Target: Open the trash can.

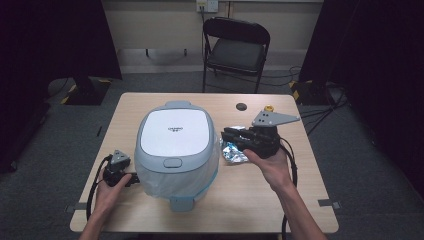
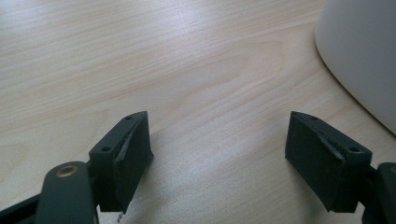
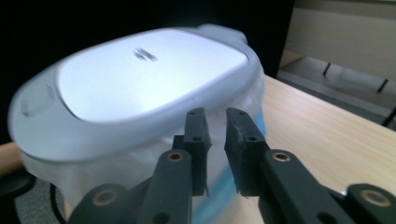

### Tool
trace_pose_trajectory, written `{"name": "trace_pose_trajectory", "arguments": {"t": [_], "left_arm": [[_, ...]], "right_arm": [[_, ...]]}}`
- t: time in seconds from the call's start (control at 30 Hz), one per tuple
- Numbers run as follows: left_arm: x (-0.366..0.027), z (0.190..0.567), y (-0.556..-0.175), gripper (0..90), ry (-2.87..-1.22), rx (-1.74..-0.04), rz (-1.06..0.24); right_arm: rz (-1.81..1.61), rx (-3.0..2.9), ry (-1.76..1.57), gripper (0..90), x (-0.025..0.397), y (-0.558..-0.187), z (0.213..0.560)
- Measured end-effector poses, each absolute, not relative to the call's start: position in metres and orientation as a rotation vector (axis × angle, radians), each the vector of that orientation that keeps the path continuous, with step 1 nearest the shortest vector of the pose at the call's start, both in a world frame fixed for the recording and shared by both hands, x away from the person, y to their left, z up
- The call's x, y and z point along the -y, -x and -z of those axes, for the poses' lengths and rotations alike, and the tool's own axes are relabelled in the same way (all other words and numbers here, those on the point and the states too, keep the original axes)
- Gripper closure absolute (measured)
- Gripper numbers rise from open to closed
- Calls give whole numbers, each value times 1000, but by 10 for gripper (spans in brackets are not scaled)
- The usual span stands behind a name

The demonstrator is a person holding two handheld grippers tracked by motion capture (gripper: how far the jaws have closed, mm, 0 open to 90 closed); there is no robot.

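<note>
A rounded white bin with a grey-blue lid stands mid-table, a clear plastic liner hanging from under its rim. My left gripper rests low on the wood just left of it. In the left gripper view it is open wide over bare wood, the bin's white wall at the right edge. My right gripper is held above the table to the bin's right, pointing at it. In the right gripper view its jaws stand a narrow slit apart, empty, close to the lid.
A crumpled piece of silver foil lies on the table under my right gripper. A small dark disc and a yellow knob sit near the far edge. A black folding chair stands beyond the table.
</note>
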State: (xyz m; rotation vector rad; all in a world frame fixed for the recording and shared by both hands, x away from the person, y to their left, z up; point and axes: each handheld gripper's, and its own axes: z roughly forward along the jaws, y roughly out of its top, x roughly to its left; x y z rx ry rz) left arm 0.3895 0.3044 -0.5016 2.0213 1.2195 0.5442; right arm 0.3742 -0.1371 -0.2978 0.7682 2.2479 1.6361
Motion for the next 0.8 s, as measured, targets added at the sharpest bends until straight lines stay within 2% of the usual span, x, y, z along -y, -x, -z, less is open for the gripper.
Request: {"name": "trace_pose_trajectory", "arguments": {"t": [0.17, 0.3, 0.5, 0.8], "left_arm": [[-304, 502, -390, 221, -2021, -1219, -544], [-304, 502, -390, 221, -2022, -1220, -545], [-304, 502, -390, 221, -2022, -1220, -545], [-304, 502, -389, 221, -2021, -1220, -544]], "right_arm": [[-1706, -2250, -683, 844, 125, -367, 275], [-1736, -2287, -609, 846, 110, -362, 267], [-1749, -2370, -502, 750, 81, -355, 267], [-1729, -2476, -391, 850, 52, -346, 272]]}}
